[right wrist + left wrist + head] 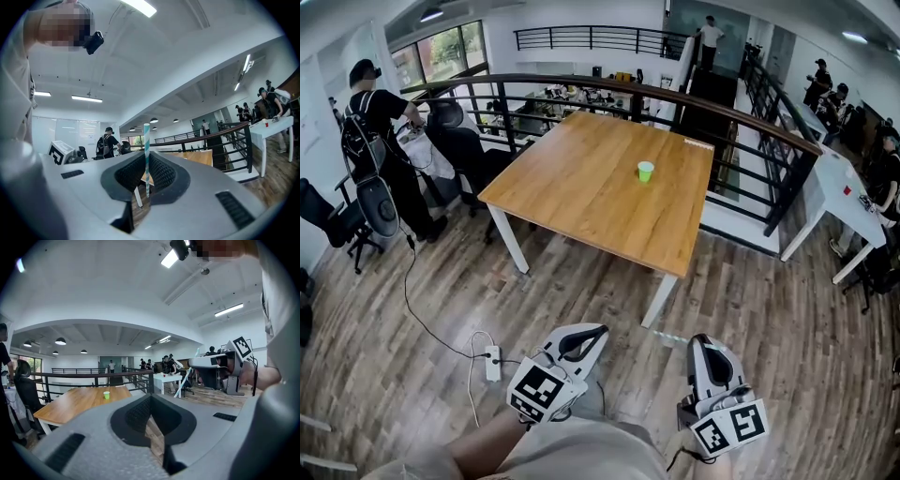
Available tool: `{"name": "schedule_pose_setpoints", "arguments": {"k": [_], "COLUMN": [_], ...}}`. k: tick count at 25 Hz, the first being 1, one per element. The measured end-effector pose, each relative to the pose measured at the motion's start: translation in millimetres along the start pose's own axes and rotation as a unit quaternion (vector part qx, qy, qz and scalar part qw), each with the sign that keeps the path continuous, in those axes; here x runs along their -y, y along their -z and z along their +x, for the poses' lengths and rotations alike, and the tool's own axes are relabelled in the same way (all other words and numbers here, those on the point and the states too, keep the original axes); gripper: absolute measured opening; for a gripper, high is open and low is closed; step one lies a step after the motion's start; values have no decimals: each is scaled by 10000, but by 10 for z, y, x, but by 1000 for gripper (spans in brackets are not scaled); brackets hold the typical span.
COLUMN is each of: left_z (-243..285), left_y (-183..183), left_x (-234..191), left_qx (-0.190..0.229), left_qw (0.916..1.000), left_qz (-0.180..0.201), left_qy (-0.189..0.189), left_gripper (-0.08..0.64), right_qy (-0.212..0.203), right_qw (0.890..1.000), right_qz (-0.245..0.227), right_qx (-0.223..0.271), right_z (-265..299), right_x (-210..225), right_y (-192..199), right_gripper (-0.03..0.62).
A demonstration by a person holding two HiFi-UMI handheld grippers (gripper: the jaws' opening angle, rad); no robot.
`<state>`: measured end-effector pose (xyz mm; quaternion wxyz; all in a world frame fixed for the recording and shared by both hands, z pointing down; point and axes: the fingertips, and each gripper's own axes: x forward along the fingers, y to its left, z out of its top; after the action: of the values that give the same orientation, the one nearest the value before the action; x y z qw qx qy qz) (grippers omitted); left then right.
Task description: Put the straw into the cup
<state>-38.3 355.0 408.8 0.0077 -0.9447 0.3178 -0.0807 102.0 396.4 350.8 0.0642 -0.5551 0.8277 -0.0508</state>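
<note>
A small green cup (646,171) stands upright on the wooden table (581,187), towards its right side; it also shows in the left gripper view (107,395). Both grippers hang low over the floor, well short of the table. My right gripper (697,339) is shut on a teal-and-white striped straw (146,154), which stands up between the jaws; in the head view the straw (672,337) pokes out leftwards from the tip. My left gripper (598,330) is shut with nothing in it, its jaws meeting at a thin seam (151,418).
A black railing (712,108) runs behind and to the right of the table. A person with a backpack (380,141) and office chairs stand at the left. A power strip (492,362) and cable lie on the wood floor. A white table (848,202) is at the right.
</note>
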Motion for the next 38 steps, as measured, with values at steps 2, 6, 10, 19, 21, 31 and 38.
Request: {"name": "schedule_pose_setpoints", "arguments": {"k": [2, 6, 10, 19, 21, 31, 38], "left_z": [84, 244, 459, 1157, 1363, 2330, 2954], "left_y": [13, 76, 112, 123, 141, -53, -195], "left_x": [-82, -338, -707, -1601, -1786, -2829, -3544], "left_qx": [15, 23, 0, -9, -36, -59, -93], "left_qw": [10000, 10000, 9999, 9996, 9994, 9975, 9969], "left_qz": [2, -19, -97, -177, -187, -189, -171], "left_qy": [14, 32, 41, 199, 297, 681, 763], "left_gripper": [12, 12, 12, 12, 12, 12, 12], "right_qy": [3, 47, 91, 214, 287, 599, 674], "right_qw": [10000, 10000, 9999, 9996, 9993, 9974, 9960], "right_qz": [-3, -10, 4, -73, -74, -110, -63], "right_qx": [-19, -16, -79, -176, -216, -395, -586], "right_z": [102, 381, 774, 1779, 2004, 3222, 4062], "right_x": [59, 161, 272, 630, 736, 1360, 1740], "right_y": [37, 90, 124, 123, 140, 64, 32], "right_gripper": [34, 34, 34, 34, 34, 34, 34]}}
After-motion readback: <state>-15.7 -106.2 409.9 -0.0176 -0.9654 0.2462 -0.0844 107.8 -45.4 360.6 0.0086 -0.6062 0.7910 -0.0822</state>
